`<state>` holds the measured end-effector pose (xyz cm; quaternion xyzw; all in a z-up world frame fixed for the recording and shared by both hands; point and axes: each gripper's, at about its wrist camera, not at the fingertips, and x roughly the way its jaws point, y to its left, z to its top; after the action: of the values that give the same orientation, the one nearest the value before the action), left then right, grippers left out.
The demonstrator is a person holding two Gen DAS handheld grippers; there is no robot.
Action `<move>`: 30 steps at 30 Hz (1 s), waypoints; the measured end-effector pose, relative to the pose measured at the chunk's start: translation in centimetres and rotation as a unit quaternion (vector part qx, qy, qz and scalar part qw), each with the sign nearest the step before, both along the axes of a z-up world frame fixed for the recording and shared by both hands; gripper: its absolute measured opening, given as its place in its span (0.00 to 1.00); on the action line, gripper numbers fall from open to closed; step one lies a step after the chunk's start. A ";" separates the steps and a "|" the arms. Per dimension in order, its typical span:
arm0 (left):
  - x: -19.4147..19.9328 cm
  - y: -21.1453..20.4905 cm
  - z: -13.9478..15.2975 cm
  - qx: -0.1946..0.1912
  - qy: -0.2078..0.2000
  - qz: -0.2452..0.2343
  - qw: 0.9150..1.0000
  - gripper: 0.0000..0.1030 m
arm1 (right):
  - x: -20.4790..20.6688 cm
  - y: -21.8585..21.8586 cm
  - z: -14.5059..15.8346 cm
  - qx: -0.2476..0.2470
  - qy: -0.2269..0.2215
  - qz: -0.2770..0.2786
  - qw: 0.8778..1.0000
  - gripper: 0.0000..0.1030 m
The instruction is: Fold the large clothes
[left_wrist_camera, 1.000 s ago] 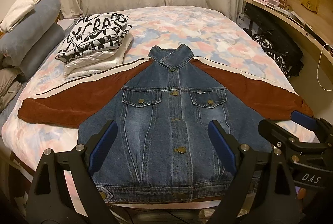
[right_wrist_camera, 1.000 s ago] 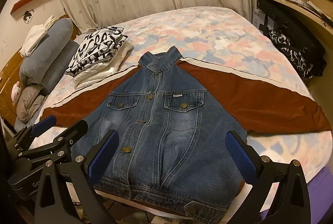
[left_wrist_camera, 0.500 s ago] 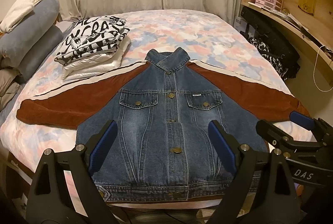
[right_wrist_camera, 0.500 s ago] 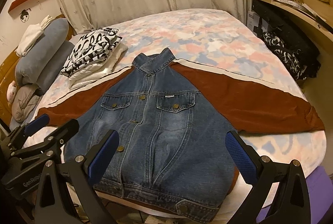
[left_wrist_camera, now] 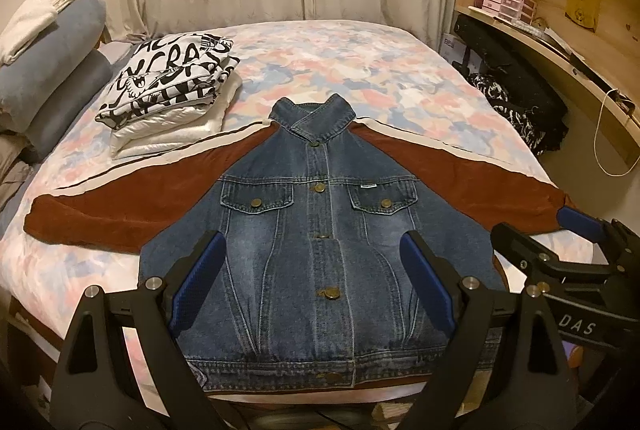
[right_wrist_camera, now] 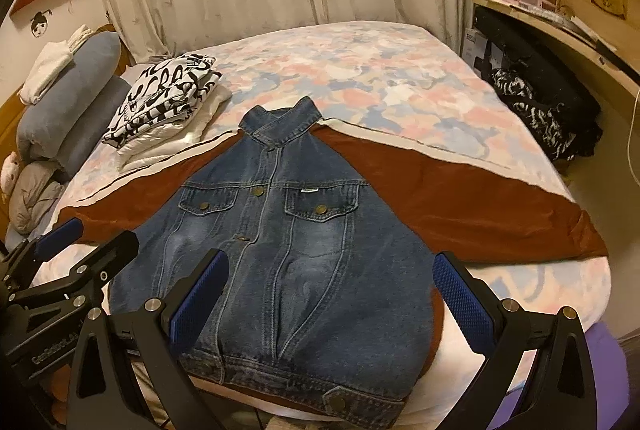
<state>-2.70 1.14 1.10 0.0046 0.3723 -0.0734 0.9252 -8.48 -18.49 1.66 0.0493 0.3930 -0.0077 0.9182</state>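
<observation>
Both grippers had drawn back slightly from the blue denim jacket with rust-brown corduroy sleeves (left_wrist_camera: 320,230), which now sat lower in each view. It lay flat, buttoned, front up, on the floral-quilted bed (left_wrist_camera: 360,70), sleeves spread wide. Left of its collar sat a stack of folded black-and-white and cream clothes (left_wrist_camera: 168,98). The left gripper (left_wrist_camera: 316,286) hovered level above the jacket's hem, jaws spread and empty. Right of it, beside the right cuff, the right gripper (right_wrist_camera: 332,294) hovered likewise, gaping, holding nothing.
</observation>
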 end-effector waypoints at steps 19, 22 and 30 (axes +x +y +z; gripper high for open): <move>4.4 -3.5 4.8 -0.041 -0.013 -0.060 0.997 0.85 | 0.6 -4.7 8.1 -0.065 -0.070 -0.019 0.995 1.00; 5.7 -4.6 6.3 -0.062 -0.034 -0.072 0.995 0.85 | 1.0 -5.9 9.4 -0.079 -0.070 -0.023 0.994 1.00; 9.7 -9.2 8.0 -0.059 -0.072 -0.107 0.990 0.85 | 2.8 -12.3 10.3 -0.071 -0.091 -0.053 0.992 1.00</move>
<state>7.04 -8.09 9.11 -0.0047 0.2976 -0.1932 0.9349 -5.67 -30.75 11.95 0.0056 0.3035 -0.0796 0.9495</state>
